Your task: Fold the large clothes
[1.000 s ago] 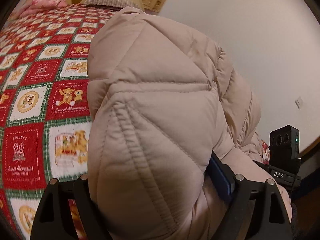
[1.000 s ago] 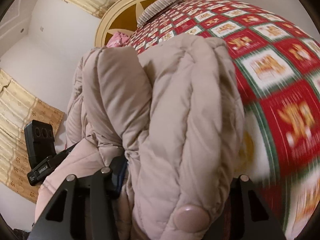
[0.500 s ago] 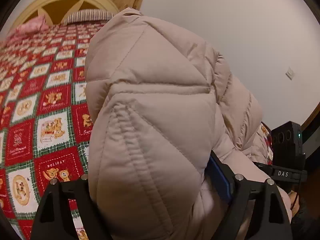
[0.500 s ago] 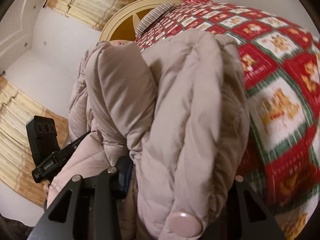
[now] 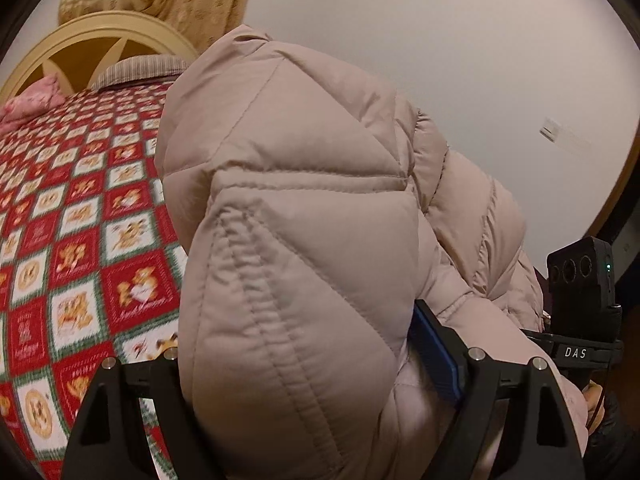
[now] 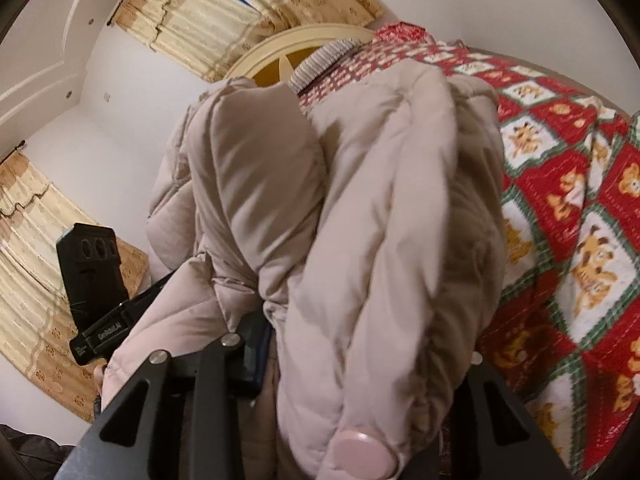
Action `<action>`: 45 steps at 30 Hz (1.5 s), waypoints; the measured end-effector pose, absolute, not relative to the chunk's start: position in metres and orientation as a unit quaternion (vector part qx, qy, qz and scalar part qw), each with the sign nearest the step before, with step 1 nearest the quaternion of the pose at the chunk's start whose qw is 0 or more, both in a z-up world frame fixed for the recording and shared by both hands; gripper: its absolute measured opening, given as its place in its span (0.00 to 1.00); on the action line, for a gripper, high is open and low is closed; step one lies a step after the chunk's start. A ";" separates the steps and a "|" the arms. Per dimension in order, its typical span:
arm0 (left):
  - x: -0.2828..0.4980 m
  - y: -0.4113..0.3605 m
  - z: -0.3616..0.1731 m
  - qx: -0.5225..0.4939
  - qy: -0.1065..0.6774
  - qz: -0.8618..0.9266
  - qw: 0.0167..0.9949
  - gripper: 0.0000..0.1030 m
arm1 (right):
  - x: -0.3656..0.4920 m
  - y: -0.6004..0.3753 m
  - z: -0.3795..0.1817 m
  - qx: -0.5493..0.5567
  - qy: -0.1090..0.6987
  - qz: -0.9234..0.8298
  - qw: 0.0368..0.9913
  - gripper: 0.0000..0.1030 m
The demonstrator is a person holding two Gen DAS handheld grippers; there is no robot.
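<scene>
A large beige quilted puffer jacket (image 5: 304, 240) fills both wrist views, lifted above the bed. My left gripper (image 5: 316, 364) is shut on a thick fold of it, its fingertips hidden in the fabric. My right gripper (image 6: 360, 344) is shut on another bunched part of the jacket (image 6: 380, 240), with a pink snap button (image 6: 362, 454) near the lens. The right gripper's body (image 5: 580, 300) shows at the right of the left wrist view, and the left gripper's body (image 6: 90, 276) at the left of the right wrist view.
Below lies a bed with a red, green and white teddy-bear quilt (image 5: 80, 248), also in the right wrist view (image 6: 568, 216). A cream arched headboard (image 5: 100, 46), a striped pillow (image 5: 140, 70) and a pink pillow (image 5: 32, 100) are at its far end. White walls and beige curtains (image 6: 208, 28) surround it.
Both grippers have risen and tilted up with the jacket. The quilt has dropped lower in view, and more wall and curtain show.
</scene>
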State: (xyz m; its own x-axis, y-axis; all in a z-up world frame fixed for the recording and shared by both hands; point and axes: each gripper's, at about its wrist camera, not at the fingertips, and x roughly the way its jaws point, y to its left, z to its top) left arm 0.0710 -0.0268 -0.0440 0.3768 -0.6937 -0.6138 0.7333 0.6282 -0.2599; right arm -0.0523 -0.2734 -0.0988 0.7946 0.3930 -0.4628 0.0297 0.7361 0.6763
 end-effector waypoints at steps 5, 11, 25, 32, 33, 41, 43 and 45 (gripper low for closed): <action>0.074 -0.047 -0.035 0.033 0.343 -0.455 0.821 0.81 | -0.061 -0.288 -0.091 0.348 0.280 0.091 0.890 0.38; 0.075 -0.081 -0.025 0.043 0.327 -0.491 0.806 0.81 | -0.077 -0.305 -0.078 0.343 0.252 0.063 0.903 0.38; 0.109 -0.208 -0.030 0.092 0.322 -0.517 0.788 0.81 | -0.070 -0.377 -0.082 0.333 0.214 -0.029 0.918 0.37; 0.135 -0.252 -0.056 0.114 0.336 -0.501 0.790 0.81 | -0.053 -0.412 -0.101 0.345 0.221 -0.054 0.911 0.37; 0.138 -0.255 -0.058 0.118 0.341 -0.497 0.790 0.81 | -0.049 -0.417 -0.106 0.346 0.227 -0.055 0.909 0.37; 0.180 -0.251 -0.106 0.108 0.404 -0.460 0.783 0.92 | -0.013 -0.436 -0.154 0.411 0.270 -0.011 0.871 0.43; 0.189 -0.248 -0.115 0.095 0.414 -0.468 0.774 0.96 | -0.011 -0.433 -0.161 0.419 0.263 0.000 0.869 0.44; 0.192 -0.243 -0.121 0.082 0.416 -0.476 0.771 0.97 | -0.013 -0.430 -0.158 0.404 0.261 -0.006 0.877 0.48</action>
State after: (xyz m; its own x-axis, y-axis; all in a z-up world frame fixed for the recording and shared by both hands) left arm 0.1920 -0.2426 -0.1212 0.2010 -0.6645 -0.7197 0.8016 0.5339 -0.2691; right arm -0.0134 -0.4302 -0.1583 0.8636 0.2007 -0.4625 0.2207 0.6743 0.7047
